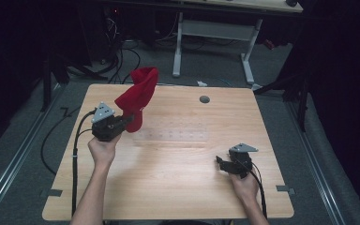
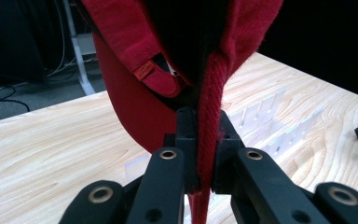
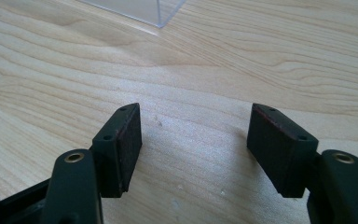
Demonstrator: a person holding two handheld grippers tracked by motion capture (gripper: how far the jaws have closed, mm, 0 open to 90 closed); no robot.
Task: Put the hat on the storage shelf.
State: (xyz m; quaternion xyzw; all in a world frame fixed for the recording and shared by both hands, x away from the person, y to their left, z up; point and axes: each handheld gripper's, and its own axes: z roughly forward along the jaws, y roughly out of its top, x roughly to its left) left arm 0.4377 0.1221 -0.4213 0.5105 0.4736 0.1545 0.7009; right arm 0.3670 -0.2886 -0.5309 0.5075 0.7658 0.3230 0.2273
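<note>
Red cap lifted, not yet placed.
Left tongs point(image 1: 130, 121) clamp the red baseball cap point(image 1: 138, 93) above the tabletop's point(image 1: 178, 183) left edge; right tongs point(image 1: 221, 163) rest wide, empty; clear rack point(image 1: 173, 136) waits.

Clear plastic rack point(image 1: 173, 135) mid-table point(image 1: 178, 187), grey grommet point(image 1: 204, 99) near the far edge, white-legged desk point(image 1: 215, 30) beyond.

You hold a red cap point(image 1: 138, 96) above the left half of the table, lifted clear of the wood. It is bright red woven cloth, folded in on itself and standing upright, its top rising toward the table's far edge. Its lower edge, a thick twill seam point(image 2: 209, 121), is pinched flat. A curved brim and a strap with a small orange tab point(image 2: 144, 71) show close up.
</note>
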